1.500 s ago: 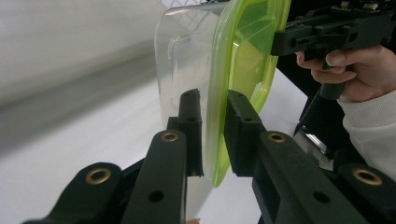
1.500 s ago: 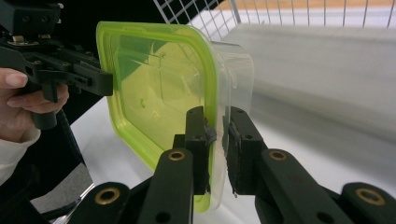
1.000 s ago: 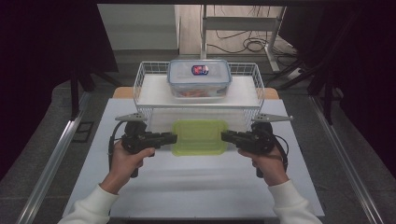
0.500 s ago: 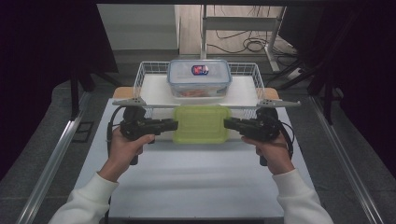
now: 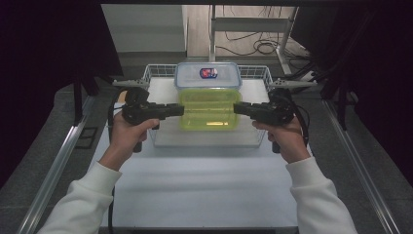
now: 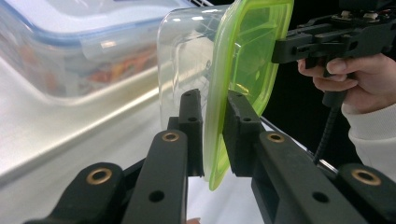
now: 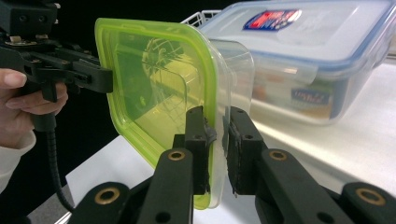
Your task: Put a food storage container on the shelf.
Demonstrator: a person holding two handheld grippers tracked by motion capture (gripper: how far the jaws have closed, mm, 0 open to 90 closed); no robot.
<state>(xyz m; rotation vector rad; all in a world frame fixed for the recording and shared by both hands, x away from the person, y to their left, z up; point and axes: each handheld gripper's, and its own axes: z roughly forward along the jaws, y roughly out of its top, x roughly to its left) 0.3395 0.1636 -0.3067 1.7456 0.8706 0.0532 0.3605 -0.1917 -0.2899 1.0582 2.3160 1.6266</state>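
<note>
So both grippers, left (image 5: 179, 110) and right (image 5: 238, 108), clamp the green-lidded container (image 5: 208, 108) by opposite rim edges, airborne above the wire basket (image 5: 160, 71). Pickup looks done; setting it down beside the blue-lidded box (image 5: 208, 74) remains

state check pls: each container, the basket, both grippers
green-lid container: lidded, empty, held off the table over the basket front.
blue-lid container: lidded, food inside, sitting in the basket.
wire basket: upright on the table.
left gripper: shut on the green lid's rim.
right gripper: shut on the opposite rim.
</note>
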